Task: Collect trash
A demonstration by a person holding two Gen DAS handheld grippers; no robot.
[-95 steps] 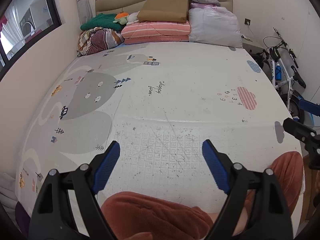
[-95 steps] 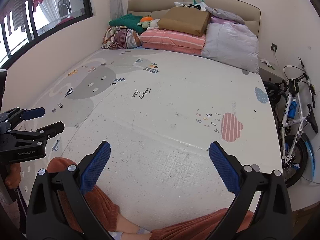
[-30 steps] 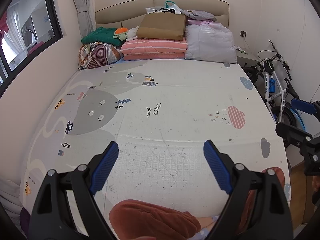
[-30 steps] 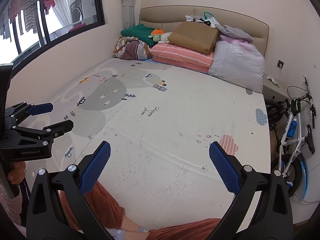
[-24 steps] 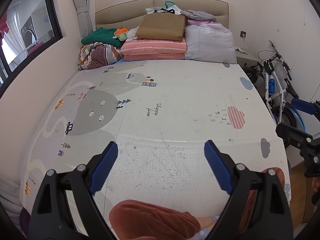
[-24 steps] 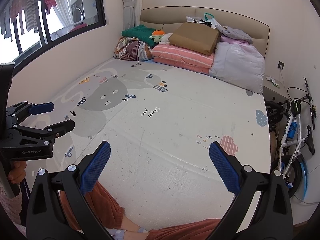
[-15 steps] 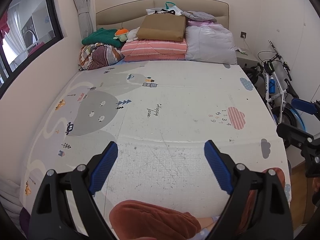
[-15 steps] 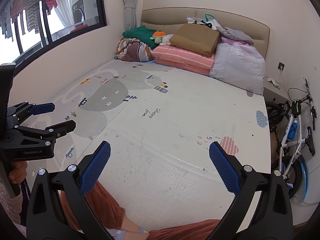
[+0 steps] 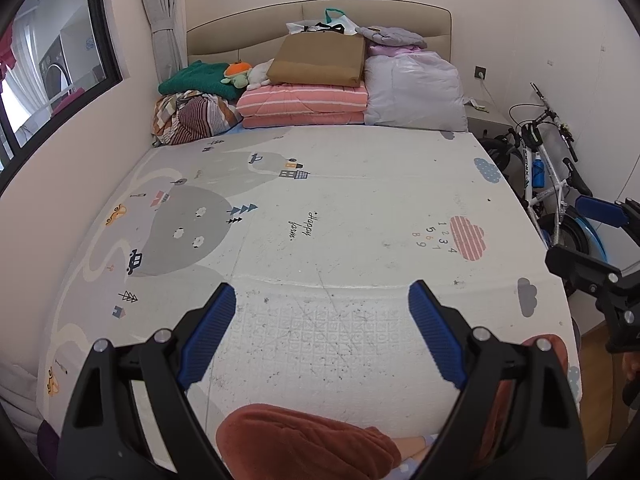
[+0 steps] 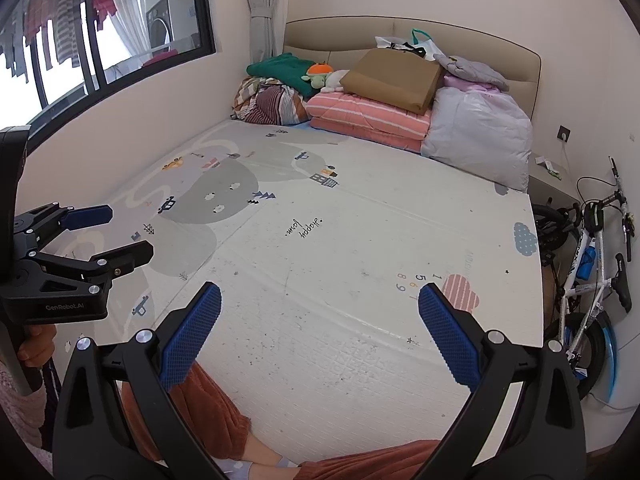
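A pale play mat (image 9: 360, 184) with cartoon prints covers the bed and carries small dark specks (image 9: 488, 200), mostly on its near part. I make out no larger piece of trash on it. My left gripper (image 9: 320, 292) hangs open above the mat's near end, nothing between its blue pads. My right gripper (image 10: 320, 292) is open too and empty. Each shows in the other's view: the left gripper (image 10: 128, 230) at the left edge, the right gripper (image 9: 566, 229) at the right edge. A person's knees in rust trousers (image 9: 304, 440) lie below the grippers.
Folded bedding (image 9: 304, 104), a brown paper bag (image 9: 320, 58), a white plastic bag (image 9: 332, 26) and a grey duvet (image 9: 412, 88) are piled against the headboard. A bicycle (image 9: 548, 184) stands right of the bed by a bedside table (image 10: 548, 184). A window wall (image 10: 120, 40) runs along the left.
Since the earliest frames both views have pulled back and up, showing more of the mat and room. Over the last second nothing has moved, and both grippers stay open.
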